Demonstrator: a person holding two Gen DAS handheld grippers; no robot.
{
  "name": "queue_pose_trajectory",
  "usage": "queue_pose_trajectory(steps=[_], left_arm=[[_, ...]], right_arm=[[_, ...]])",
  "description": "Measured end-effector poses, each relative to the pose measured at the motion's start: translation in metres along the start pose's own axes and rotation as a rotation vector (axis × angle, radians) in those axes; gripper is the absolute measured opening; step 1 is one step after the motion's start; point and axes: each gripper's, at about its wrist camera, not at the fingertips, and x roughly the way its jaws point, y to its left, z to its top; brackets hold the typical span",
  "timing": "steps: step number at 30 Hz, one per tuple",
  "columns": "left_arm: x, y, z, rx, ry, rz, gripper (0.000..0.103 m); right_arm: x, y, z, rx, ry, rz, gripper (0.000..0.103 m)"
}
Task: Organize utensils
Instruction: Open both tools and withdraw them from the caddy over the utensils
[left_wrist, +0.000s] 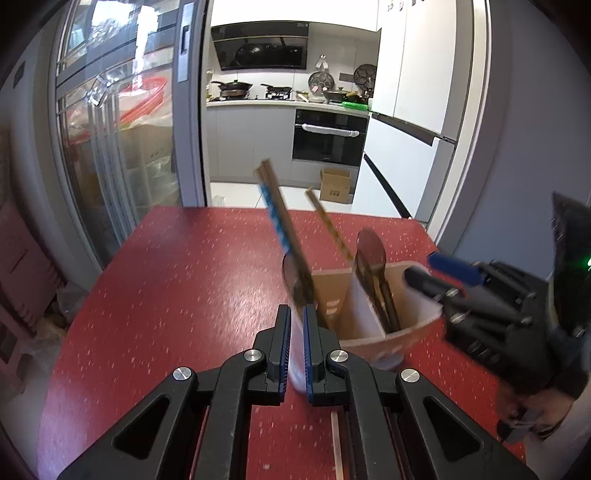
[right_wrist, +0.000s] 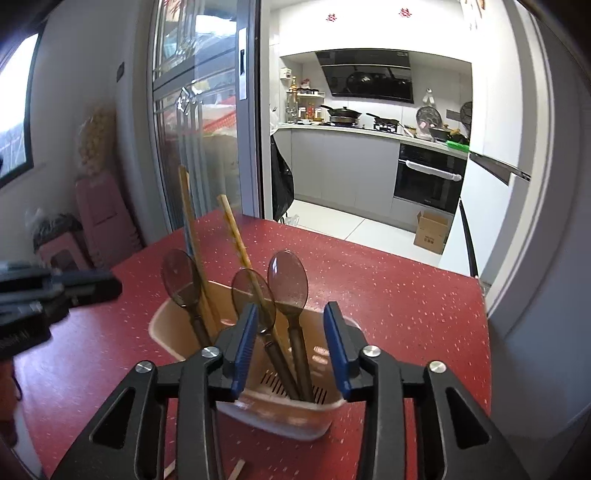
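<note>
A tan plastic utensil holder (right_wrist: 280, 402) with rounded corners stands on the red table (right_wrist: 388, 306), whose smooth top is flecked with pale specks. The holder's floor is slotted with narrow drainage slits, and a white divider (left_wrist: 364, 314) splits it into compartments.

Three translucent brown spoons stand bowl-up in it. In the right wrist view, one spoon (right_wrist: 180, 277) sits in the left compartment, beside a pair of long wooden chopsticks (right_wrist: 192, 236) that lean upward; one of the sticks shows a blue patterned band in the left wrist view. Two more spoons (right_wrist: 288, 282) stand side by side in the nearer compartment, their oval bowls glossy and see-through, with a single pale chopstick (right_wrist: 236, 236) leaning across them.

The left gripper (left_wrist: 296, 345) is clamped on the holder's near wall, its ribbed blue pads pressed close with the pale rim between them. The picture is blurred around the holder, so the exact edge is hard to make out.

The right gripper (right_wrist: 291, 350) hovers over the holder's near end with its fingers spread wide and nothing between them; the two spoon handles rise in the gap without touching the pads. From the left wrist view this gripper appears at the holder's right side, its black and blue fingertips (left_wrist: 452, 266) above the rim.

Two thin wooden sticks (right_wrist: 236, 469) lie flat on the table just below the grippers.
</note>
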Motion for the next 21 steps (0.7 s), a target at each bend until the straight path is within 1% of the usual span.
queue_pose_trajectory(steps=[4,7,13,17,21], left_arm=[[-0.007,0.007,-0.021,-0.025,0.029,0.006,0.035],[-0.01,0.008,-0.039,-0.024,0.053,0.019,0.035],[-0.015,0.009,-0.072,-0.042,0.088,0.004,0.035],[-0.017,0.005,-0.092,-0.033,0.109,0.004,0.035],[-0.021,0.006,-0.108,-0.036,0.125,-0.014,0.035]], right_arm=[[-0.02,0.001,-0.009,0.037,0.023,0.011,0.048],[-0.034,0.004,-0.025,0.078,0.061,0.018,0.05],[-0.048,0.009,-0.06,0.149,0.14,0.023,0.051],[-0.055,0.003,-0.086,0.25,0.217,0.02,0.051],[-0.061,-0.001,-0.105,0.324,0.265,0.009,0.051]])
